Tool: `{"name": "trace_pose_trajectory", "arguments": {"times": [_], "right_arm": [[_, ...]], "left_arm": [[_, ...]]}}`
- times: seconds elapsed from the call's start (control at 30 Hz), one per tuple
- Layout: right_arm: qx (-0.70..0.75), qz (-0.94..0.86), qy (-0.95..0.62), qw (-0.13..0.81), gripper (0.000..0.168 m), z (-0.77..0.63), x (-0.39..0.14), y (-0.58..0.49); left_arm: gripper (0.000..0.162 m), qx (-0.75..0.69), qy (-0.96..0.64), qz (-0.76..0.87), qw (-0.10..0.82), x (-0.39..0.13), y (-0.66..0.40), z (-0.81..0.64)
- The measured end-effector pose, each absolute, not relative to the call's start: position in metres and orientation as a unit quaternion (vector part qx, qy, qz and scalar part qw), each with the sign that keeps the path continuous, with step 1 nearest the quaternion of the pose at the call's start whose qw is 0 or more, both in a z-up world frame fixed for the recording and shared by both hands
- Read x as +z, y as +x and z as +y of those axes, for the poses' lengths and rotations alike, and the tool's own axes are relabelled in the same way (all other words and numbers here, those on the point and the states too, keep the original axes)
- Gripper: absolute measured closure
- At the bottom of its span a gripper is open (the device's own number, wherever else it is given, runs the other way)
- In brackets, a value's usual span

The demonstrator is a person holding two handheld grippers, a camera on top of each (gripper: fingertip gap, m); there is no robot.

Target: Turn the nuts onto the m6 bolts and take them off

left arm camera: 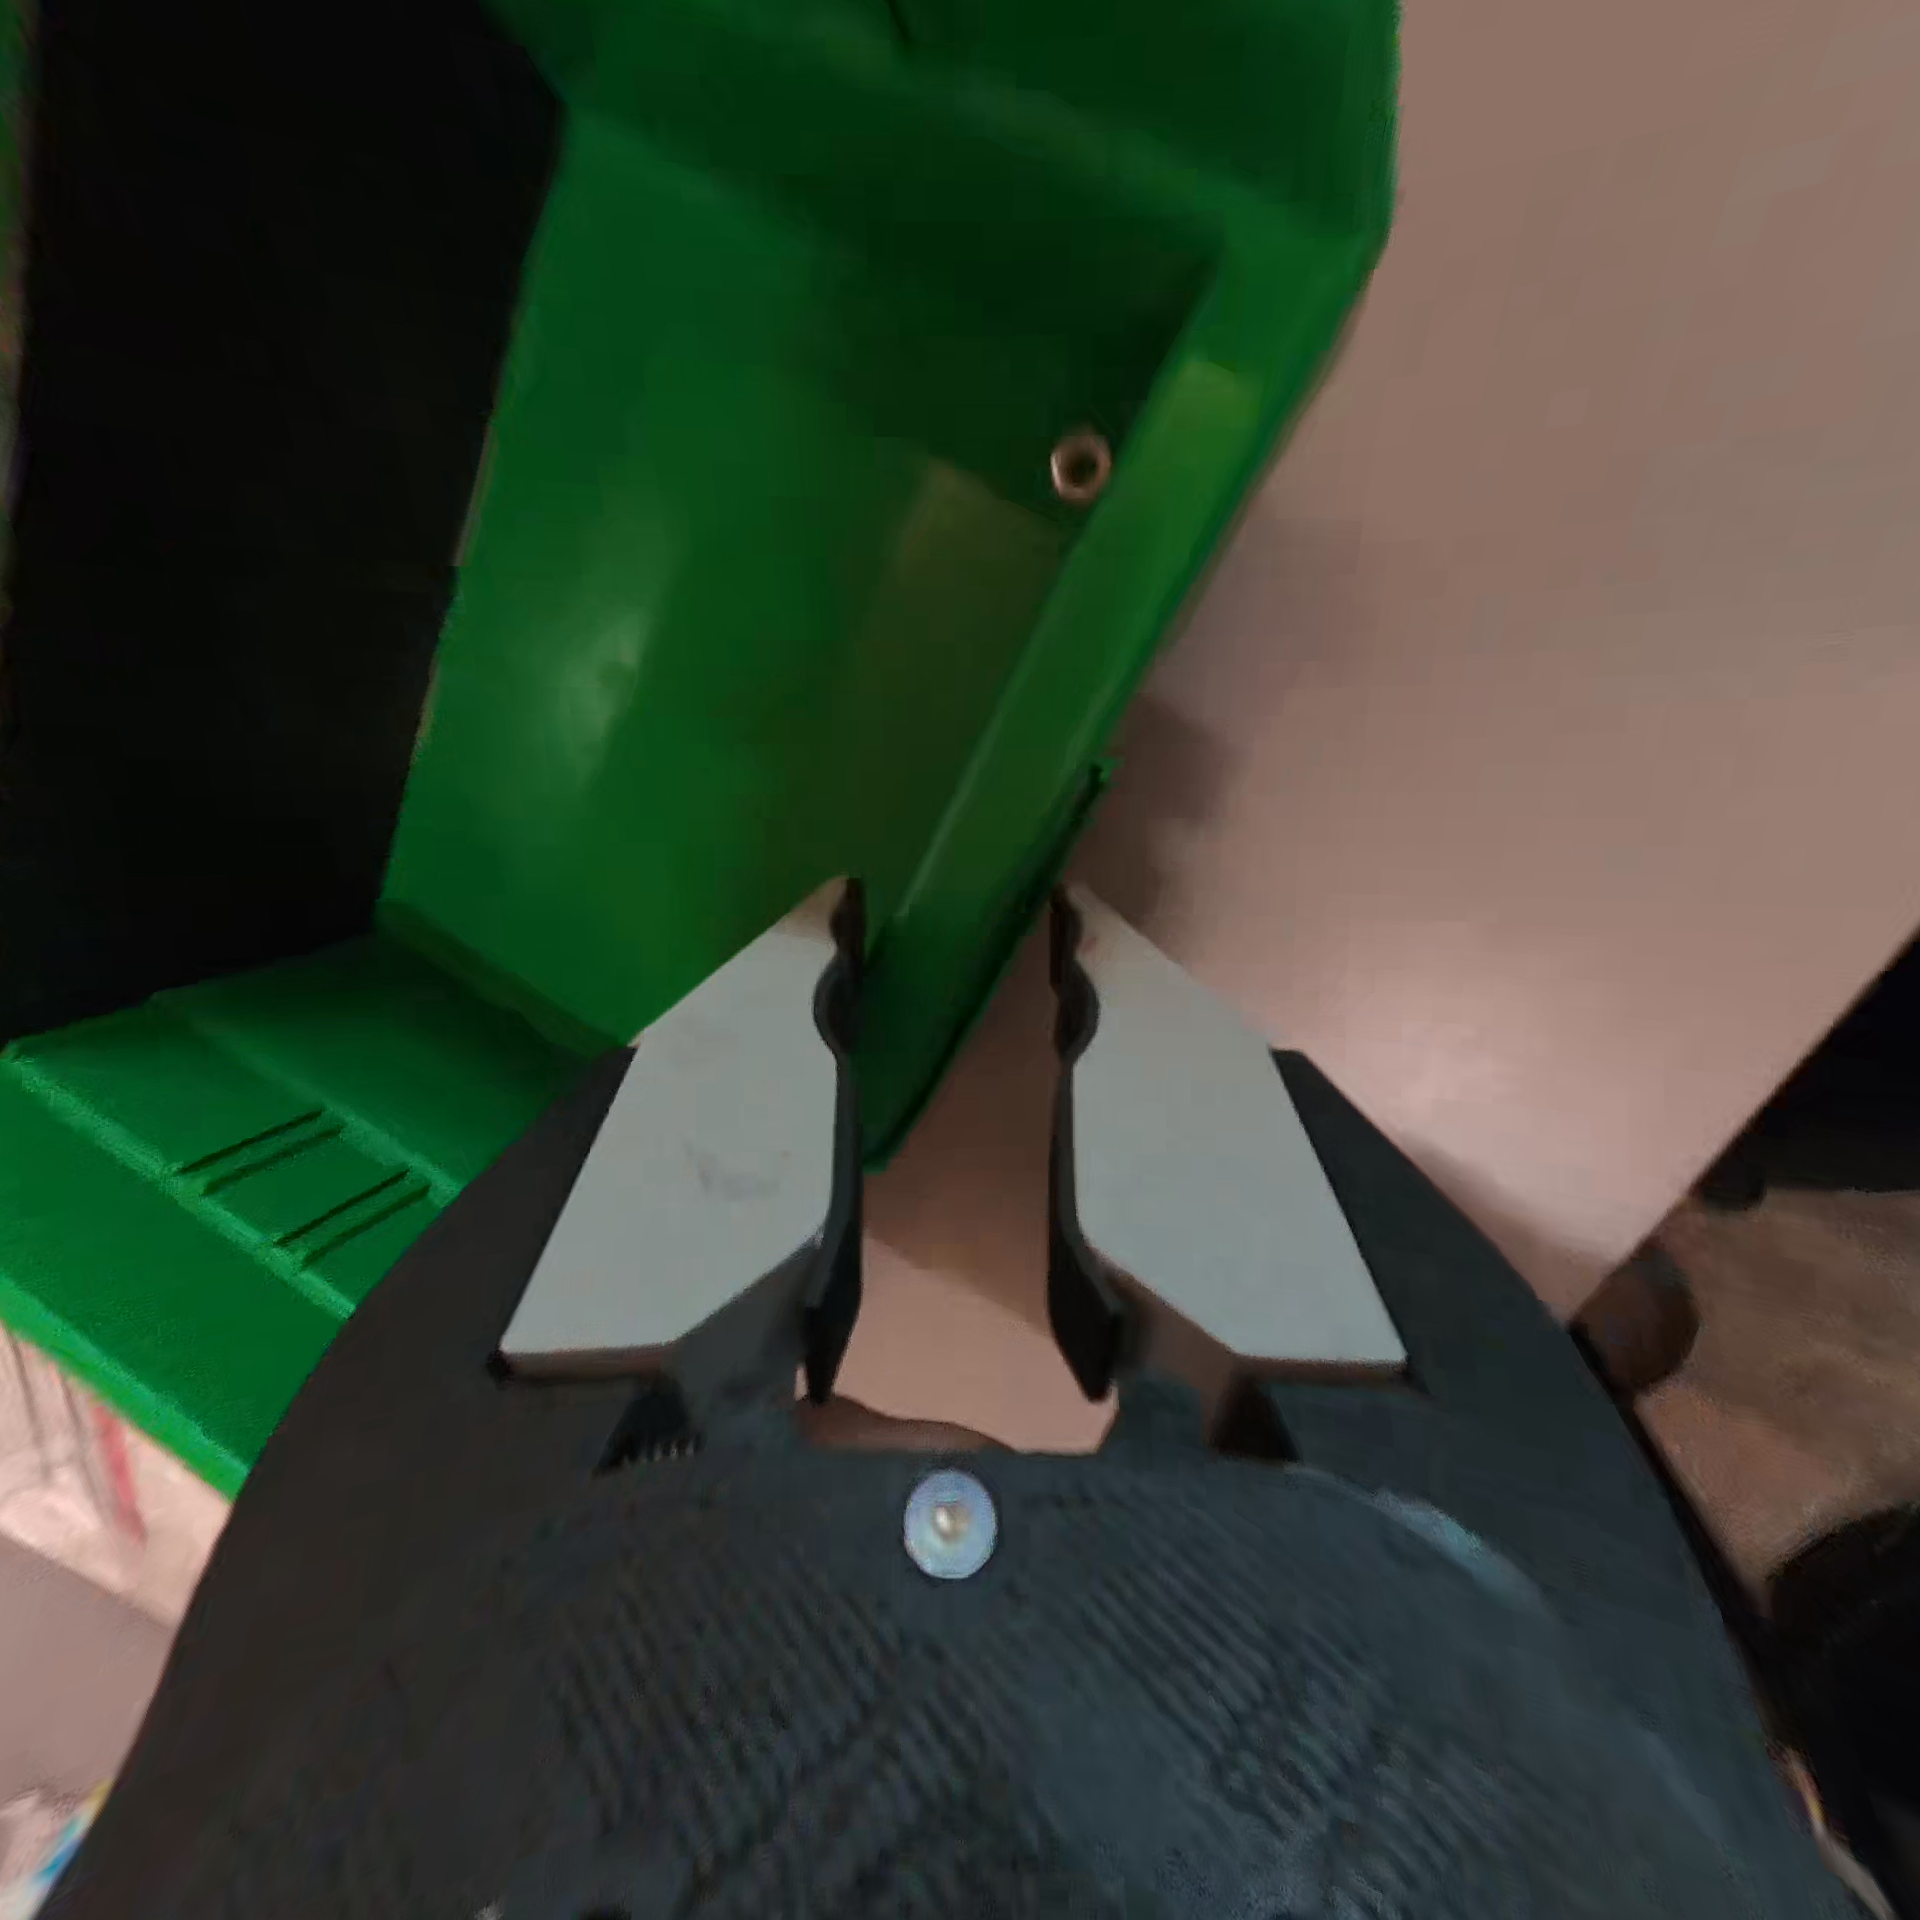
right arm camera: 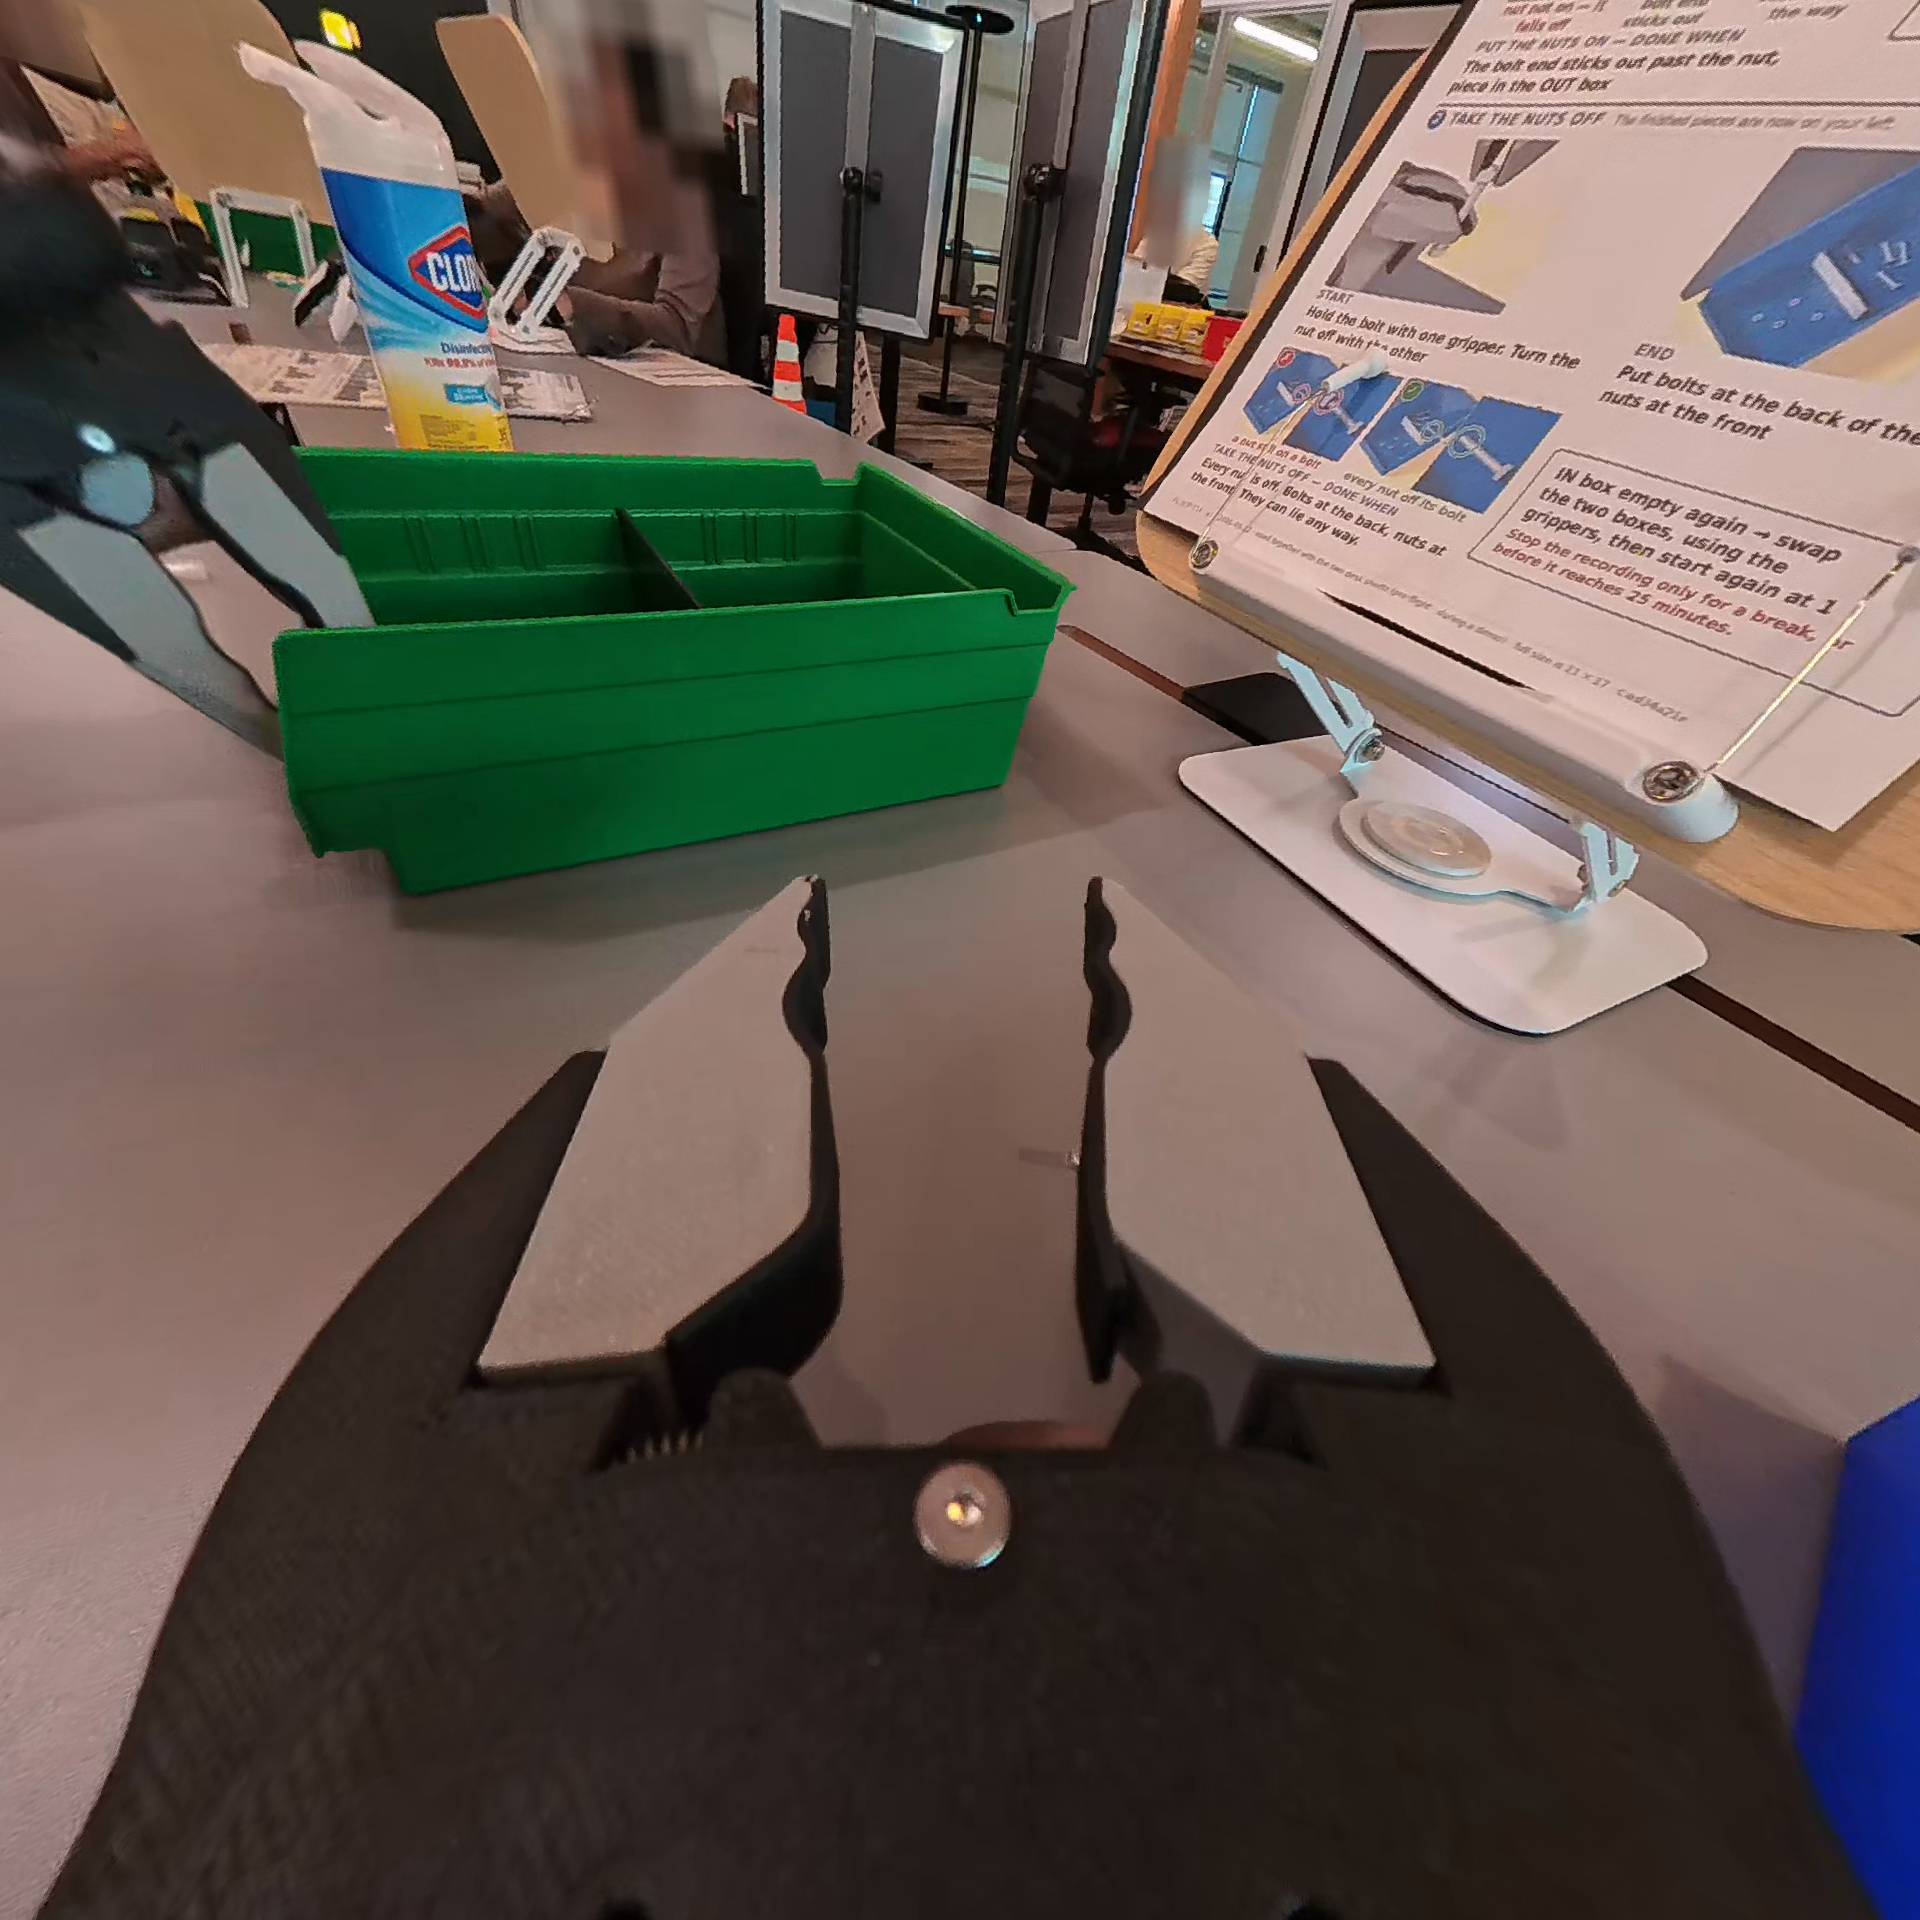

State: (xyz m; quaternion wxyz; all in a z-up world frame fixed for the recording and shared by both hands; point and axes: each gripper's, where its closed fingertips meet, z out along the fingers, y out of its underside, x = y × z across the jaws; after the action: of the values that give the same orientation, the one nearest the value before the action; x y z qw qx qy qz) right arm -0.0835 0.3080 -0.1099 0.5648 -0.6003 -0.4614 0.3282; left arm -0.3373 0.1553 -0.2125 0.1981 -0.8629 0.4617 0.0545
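A green bin (right arm camera: 665, 727) with a dark divider (right arm camera: 657, 569) stands on the grey table. In the left wrist view a single small metal nut (left arm camera: 1081, 470) lies on the floor of the bin (left arm camera: 727, 582) beside its side wall. My left gripper (left arm camera: 954, 914) is open and empty, and its fingers straddle the bin's wall at the near end. It also shows in the right wrist view (right arm camera: 275, 655) at the bin's left end. My right gripper (right arm camera: 951, 904) is open and empty, low over the table in front of the bin. A small thin metal piece (right arm camera: 1047, 1156), perhaps a bolt, lies by its right finger.
An instruction sheet on a white tilted stand (right arm camera: 1455, 862) stands at the right. A blue box (right arm camera: 1860, 1662) shows at the lower right edge. A wipes canister (right arm camera: 405, 260) stands behind the bin. People sit at tables farther back. The tips of one gripper are about 30 centimeters away from the tips of the other.
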Motion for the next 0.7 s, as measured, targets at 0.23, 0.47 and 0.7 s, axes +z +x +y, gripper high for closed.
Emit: {"name": "trace_pose_trajectory", "arguments": {"times": [0.23, 0.47, 0.7], "right_arm": [[0.327, -0.459, -0.597, 0.571, 0.124, 0.308, -0.106, -0.081], [0.321, -0.481, -0.589, 0.564, 0.125, 0.298, -0.109, -0.088], [0.315, -0.499, -0.581, 0.561, 0.126, 0.291, -0.112, -0.092]], "left_arm": [[0.133, 0.013, -0.832, 0.517, 0.200, -0.163, -0.319, 0.162], [0.140, 0.051, -0.805, 0.584, 0.092, -0.215, -0.329, 0.141], [0.140, 0.002, -0.814, 0.571, 0.108, -0.213, -0.322, 0.139]]}}
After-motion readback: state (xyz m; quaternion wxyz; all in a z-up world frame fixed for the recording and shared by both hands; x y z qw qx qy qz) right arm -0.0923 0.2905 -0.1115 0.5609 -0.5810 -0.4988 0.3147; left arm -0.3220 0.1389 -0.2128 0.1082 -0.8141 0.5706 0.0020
